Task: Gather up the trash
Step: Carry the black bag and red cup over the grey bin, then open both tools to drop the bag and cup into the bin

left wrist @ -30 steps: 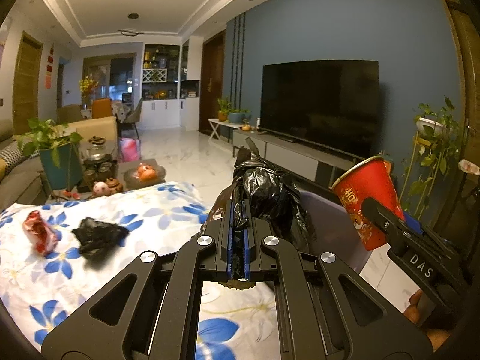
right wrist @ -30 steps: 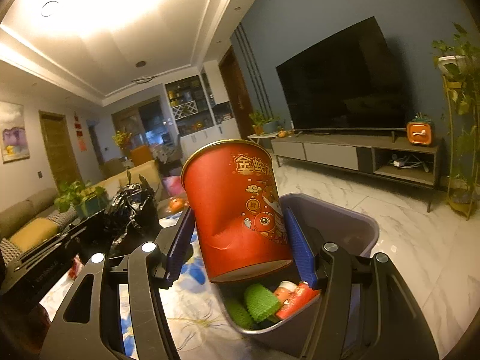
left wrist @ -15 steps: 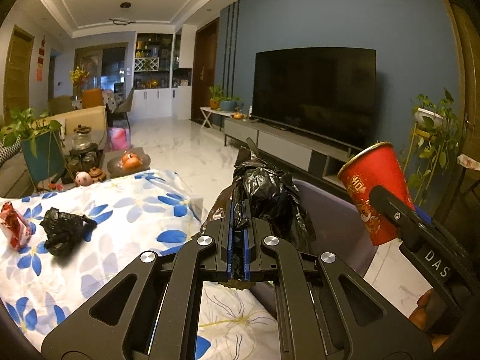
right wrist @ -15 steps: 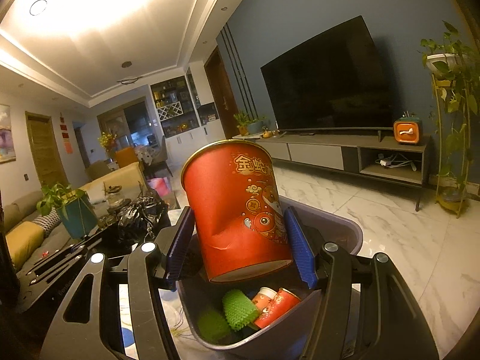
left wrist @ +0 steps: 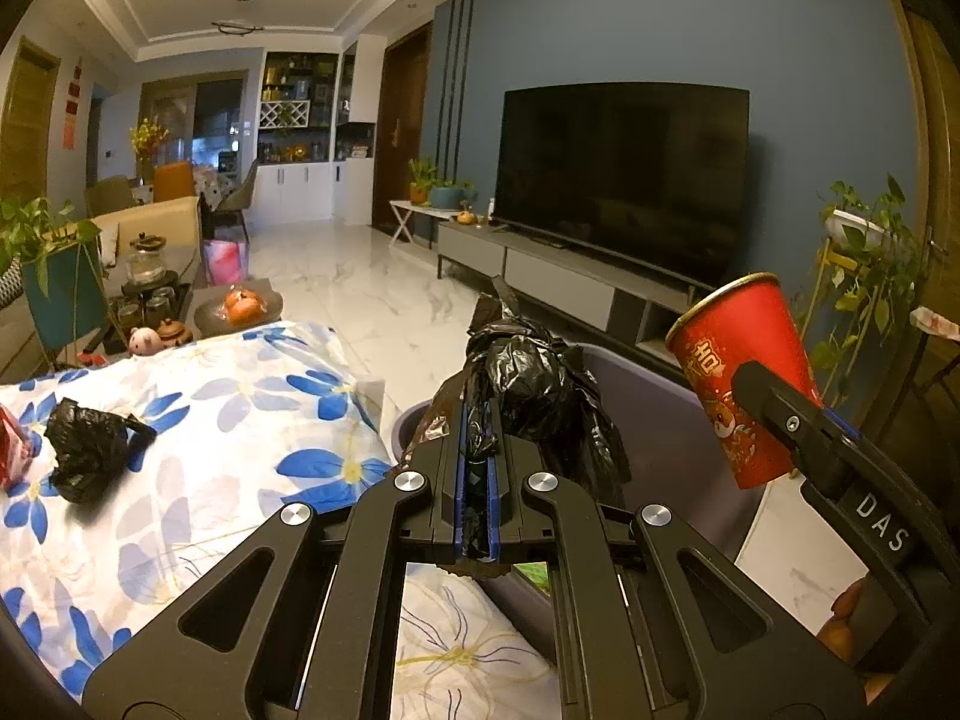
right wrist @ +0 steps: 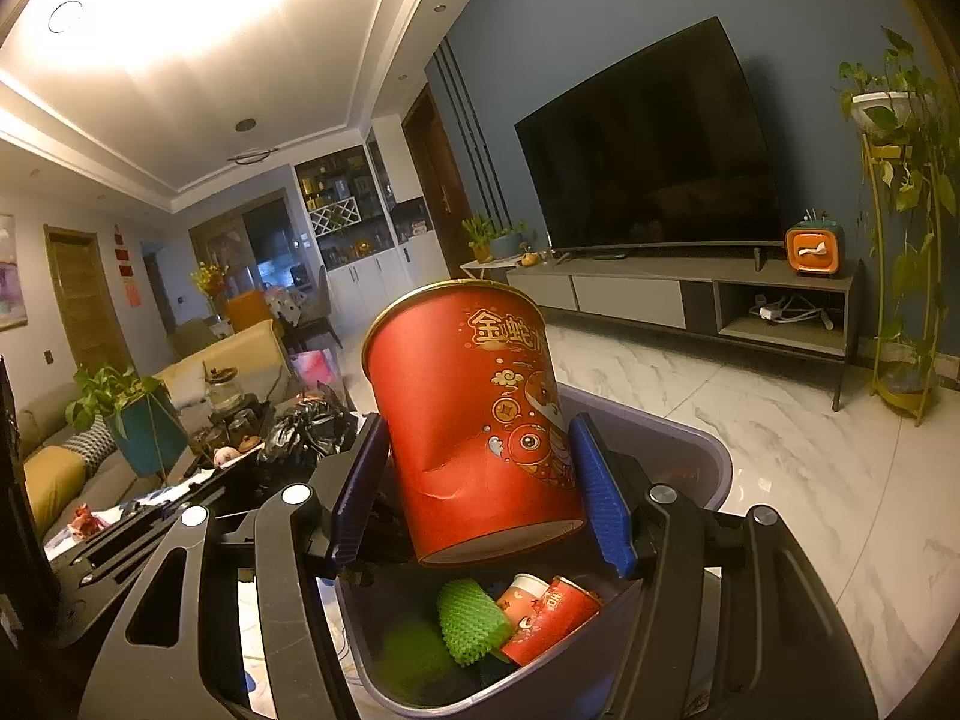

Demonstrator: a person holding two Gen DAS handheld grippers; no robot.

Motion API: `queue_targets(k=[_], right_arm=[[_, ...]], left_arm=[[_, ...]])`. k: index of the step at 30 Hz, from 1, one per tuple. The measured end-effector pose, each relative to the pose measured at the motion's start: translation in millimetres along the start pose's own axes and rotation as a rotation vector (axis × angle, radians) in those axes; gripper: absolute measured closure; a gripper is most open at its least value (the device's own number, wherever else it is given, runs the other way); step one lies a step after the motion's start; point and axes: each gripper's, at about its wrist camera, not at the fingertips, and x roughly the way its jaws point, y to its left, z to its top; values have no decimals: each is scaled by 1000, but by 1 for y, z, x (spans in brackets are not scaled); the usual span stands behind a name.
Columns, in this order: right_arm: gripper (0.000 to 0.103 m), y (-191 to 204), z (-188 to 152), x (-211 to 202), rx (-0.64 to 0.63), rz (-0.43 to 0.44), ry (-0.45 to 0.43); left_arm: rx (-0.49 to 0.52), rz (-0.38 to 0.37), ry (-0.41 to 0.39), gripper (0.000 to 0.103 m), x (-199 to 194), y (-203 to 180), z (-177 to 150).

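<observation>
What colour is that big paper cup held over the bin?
Red, with gold lettering and a cartoon figure printed on it; the paper cup shows best in the right wrist view.

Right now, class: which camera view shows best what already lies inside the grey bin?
The right wrist view. It looks down past the held red cup into the grey bin, showing green foam netting and a small red cup. The left wrist view shows only the bin's rim and wall behind the black bag; its contents are hidden.

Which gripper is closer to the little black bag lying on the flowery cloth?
Left. The left gripper, shut on its own black bag, is just right of the little bag. The right gripper, holding the red cup, is farther, over the bin.
</observation>
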Motion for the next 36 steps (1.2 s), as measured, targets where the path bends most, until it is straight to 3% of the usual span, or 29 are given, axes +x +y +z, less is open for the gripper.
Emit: queue_targets(k=[24, 27, 29, 31, 36], right_arm=[[39, -4, -4, 22, 12, 17, 19], [27, -6, -5, 24, 25, 35, 24], [22, -8, -6, 20, 41, 45, 5], [19, -9, -5, 16, 49, 35, -11], [15, -10, -5, 4, 43, 7, -32]], left_arm=[[-2, -52, 44, 98, 29, -12, -14], [-9, -67, 54, 96, 31, -11, -15], [-3, -69, 70, 89, 33, -11, -17], [-3, -59, 74, 68, 33, -10, -17], [-43, -24, 39, 35, 23, 1, -18]])
